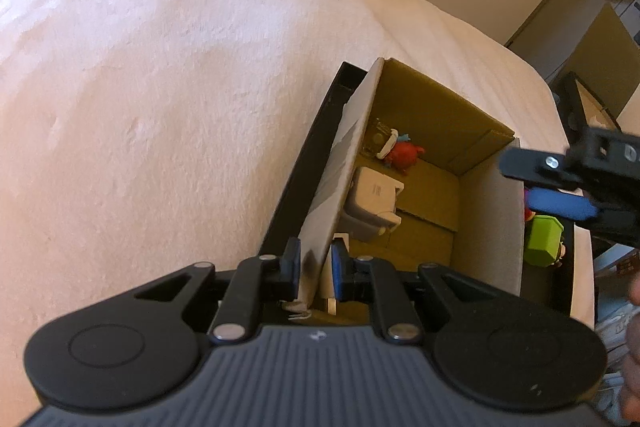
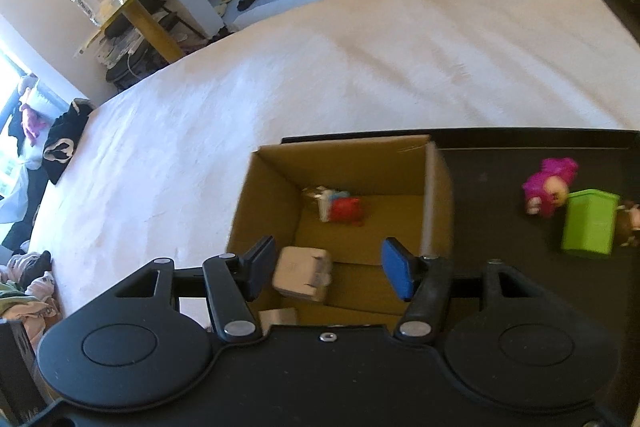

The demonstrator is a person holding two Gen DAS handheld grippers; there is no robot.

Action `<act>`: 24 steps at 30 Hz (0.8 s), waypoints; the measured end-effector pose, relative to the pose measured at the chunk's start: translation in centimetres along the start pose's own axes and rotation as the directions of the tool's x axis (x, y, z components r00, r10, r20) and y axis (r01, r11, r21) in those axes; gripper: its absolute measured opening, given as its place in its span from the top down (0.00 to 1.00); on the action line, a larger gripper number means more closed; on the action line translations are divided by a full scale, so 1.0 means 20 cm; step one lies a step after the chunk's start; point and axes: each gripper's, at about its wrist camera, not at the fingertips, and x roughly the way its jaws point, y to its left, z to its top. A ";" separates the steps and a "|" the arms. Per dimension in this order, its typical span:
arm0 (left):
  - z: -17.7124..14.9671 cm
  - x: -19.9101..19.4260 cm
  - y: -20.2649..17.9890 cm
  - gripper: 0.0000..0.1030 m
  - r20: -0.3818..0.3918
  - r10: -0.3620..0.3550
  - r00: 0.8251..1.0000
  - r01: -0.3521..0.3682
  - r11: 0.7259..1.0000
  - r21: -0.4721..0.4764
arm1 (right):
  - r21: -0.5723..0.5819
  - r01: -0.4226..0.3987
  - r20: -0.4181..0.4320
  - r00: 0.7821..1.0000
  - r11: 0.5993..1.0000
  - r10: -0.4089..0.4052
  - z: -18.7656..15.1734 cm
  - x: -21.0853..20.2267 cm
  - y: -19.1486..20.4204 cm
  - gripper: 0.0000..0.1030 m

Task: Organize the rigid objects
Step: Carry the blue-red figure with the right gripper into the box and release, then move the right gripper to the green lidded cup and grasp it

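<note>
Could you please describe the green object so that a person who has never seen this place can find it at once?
On the bed lies a black tray holding an open cardboard box. Right of the box, on the tray's bare floor, stands the green container. It is the only bright green, straight-sided thing there; the pink figure beside it is rounded.

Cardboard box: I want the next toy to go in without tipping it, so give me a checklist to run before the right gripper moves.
1. Left gripper pinches the wall of the cardboard box: ok.
2. Right gripper jaws open and holding nothing: ok.
3. White adapter and red toy lie inside the box: ok.
4. Free floor space in the box: ok.
5. Green block and pink toy remain outside on the black tray: not ok.
6. Box sits flat on the tray: cannot tell.
</note>
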 end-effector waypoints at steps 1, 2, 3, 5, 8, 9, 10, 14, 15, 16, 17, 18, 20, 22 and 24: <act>0.00 -0.01 -0.01 0.86 0.004 0.010 1.000 -0.010 1.000 0.009 | -0.004 0.006 0.004 1.000 1.000 -0.006 0.00 -0.02 -0.02 0.43; 0.00 -0.01 -0.02 0.84 0.003 0.007 1.000 -0.007 1.000 0.004 | -0.008 0.012 0.008 1.000 1.000 -0.012 0.00 -0.03 -0.03 0.43; 0.00 -0.01 -0.03 0.83 0.003 0.014 1.000 -0.014 1.000 0.011 | -0.011 0.017 0.014 1.000 1.000 -0.017 -0.01 -0.06 -0.05 0.43; 0.01 -0.02 -0.04 0.82 -0.002 0.027 1.000 -0.027 0.999 0.019 | -0.010 0.024 0.021 1.000 1.000 -0.024 -0.01 -0.09 -0.09 0.42; 0.02 -0.02 -0.05 0.74 -0.012 0.055 0.998 -0.055 0.998 0.027 | -0.009 0.033 0.030 0.999 0.999 -0.033 -0.01 -0.13 -0.15 0.42; 0.02 -0.02 -0.06 0.72 -0.010 0.062 0.998 -0.062 0.998 0.027 | -0.007 0.036 0.034 0.999 0.999 -0.036 -0.01 -0.14 -0.18 0.42; 0.02 -0.03 -0.06 0.67 -0.007 0.065 0.998 -0.065 0.998 0.027 | -0.005 0.039 0.036 0.999 0.999 -0.039 -0.02 -0.15 -0.20 0.42; 0.02 -0.04 -0.09 0.53 -0.002 0.087 0.996 -0.087 0.996 0.030 | 0.011 0.052 0.041 0.998 0.999 -0.052 -0.02 -0.18 -0.30 0.41; 0.01 -0.04 -0.09 0.51 0.000 0.096 0.995 -0.095 0.995 0.034 | 0.017 0.054 0.044 0.998 0.998 -0.055 -0.02 -0.19 -0.33 0.41; 0.01 -0.04 -0.10 0.48 0.003 0.103 0.995 -0.103 0.994 0.039 | 0.020 0.055 0.046 0.997 0.998 -0.056 -0.02 -0.19 -0.36 0.41; 0.01 -0.05 -0.11 0.45 0.005 0.108 0.994 -0.108 0.993 0.041 | 0.024 0.056 0.049 0.997 0.998 -0.057 -0.02 -0.20 -0.39 0.41; 0.01 -0.05 -0.12 0.44 0.005 0.111 0.994 -0.111 0.993 0.043 | 0.030 0.059 0.051 0.997 0.998 -0.060 -0.02 -0.21 -0.41 0.41; 0.01 -0.05 -0.13 0.40 0.008 0.123 0.992 -0.123 0.991 0.046 | 0.044 0.062 0.056 0.996 0.997 -0.065 -0.01 -0.22 -0.47 0.41; 0.01 -0.05 -0.15 0.37 0.013 0.143 0.990 -0.144 0.988 0.048 | 0.058 0.069 0.059 0.996 0.996 -0.073 -0.01 -0.23 -0.53 0.41; 0.01 -0.05 -0.16 0.35 0.017 0.157 0.987 -0.158 0.986 0.050 | 0.067 0.072 0.061 0.995 0.995 -0.076 -0.01 -0.24 -0.58 0.41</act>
